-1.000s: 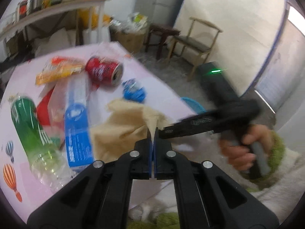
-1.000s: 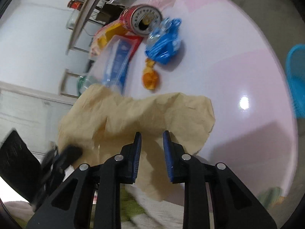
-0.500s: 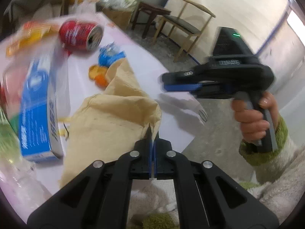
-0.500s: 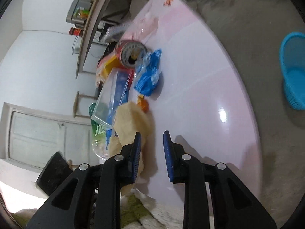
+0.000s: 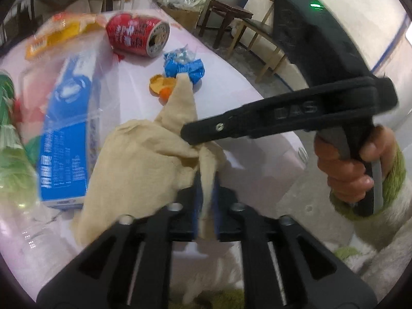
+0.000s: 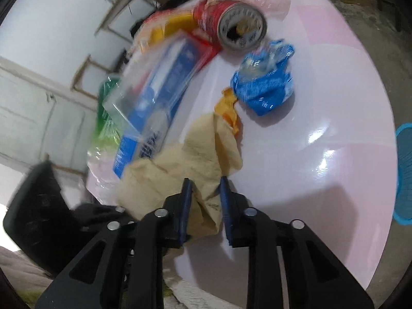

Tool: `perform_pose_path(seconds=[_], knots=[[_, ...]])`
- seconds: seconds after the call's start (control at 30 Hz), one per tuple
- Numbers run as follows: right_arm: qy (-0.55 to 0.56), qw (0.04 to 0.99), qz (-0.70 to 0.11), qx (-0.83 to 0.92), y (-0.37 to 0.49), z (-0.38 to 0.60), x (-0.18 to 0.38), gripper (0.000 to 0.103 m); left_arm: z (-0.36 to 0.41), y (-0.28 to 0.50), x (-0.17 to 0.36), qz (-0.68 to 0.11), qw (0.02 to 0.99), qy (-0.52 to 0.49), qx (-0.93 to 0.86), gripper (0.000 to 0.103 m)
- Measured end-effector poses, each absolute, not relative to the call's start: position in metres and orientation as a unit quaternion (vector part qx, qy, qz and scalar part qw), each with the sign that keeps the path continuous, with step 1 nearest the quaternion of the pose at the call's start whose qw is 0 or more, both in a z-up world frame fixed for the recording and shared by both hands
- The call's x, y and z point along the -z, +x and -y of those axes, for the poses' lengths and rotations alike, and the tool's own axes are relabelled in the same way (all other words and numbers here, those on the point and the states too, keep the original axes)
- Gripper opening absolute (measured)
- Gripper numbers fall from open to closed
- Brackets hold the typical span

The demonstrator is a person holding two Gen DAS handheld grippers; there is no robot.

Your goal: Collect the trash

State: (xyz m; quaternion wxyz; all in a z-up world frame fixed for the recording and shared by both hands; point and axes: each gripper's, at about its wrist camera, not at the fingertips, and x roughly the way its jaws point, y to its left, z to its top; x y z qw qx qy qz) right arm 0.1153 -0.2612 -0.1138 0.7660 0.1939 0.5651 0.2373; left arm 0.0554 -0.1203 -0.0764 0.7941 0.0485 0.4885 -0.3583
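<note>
A crumpled tan paper bag (image 5: 144, 159) lies at the near edge of the pink table (image 5: 231, 95). My left gripper (image 5: 206, 193) has its jaws slightly parted, with a fold of the bag between them. My right gripper (image 6: 204, 195) is open, its jaws around the bag's (image 6: 180, 170) near end; in the left wrist view its fingers (image 5: 231, 128) reach in from the right onto the bag. Beyond lie a red can (image 5: 137, 36), a blue wrapper (image 5: 184, 67), orange peel (image 5: 159, 87), a blue-white box (image 5: 67, 134) and a green bottle (image 5: 10, 149).
A yellow snack bag (image 5: 61, 31) lies at the far side of the table. A blue basket (image 6: 404, 175) stands on the floor to the right. A wooden chair (image 5: 260, 46), a small dark table (image 5: 224, 18) and a box of rubbish (image 5: 180, 2) stand behind.
My right gripper has come back in from the right and now straddles the bag's near end. My left gripper's jaws have parted a little around the bag fold.
</note>
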Motion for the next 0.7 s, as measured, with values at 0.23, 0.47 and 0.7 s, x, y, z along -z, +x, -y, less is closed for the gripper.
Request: perform_pose_path(seconds=[0.23, 0.47, 0.7], knots=[[0.225, 0.734, -0.59, -0.251, 0.122, 0.269, 0.123, 0.01, 0.127, 0.048, 0.06, -0.441, 0.827, 0.117, 0.33, 0.053], [0.293, 0.694, -0.597, -0.276, 0.11, 0.287, 0.136, 0.01, 0.135, 0.053, 0.082, -0.462, 0.813, 0.139, 0.327, 0.042], [0.274, 0.728, -0.564, -0.277, 0.11, 0.313, 0.099, 0.018, 0.131, 0.065, 0.082, -0.47, 0.813, 0.119, 0.321, 0.011]])
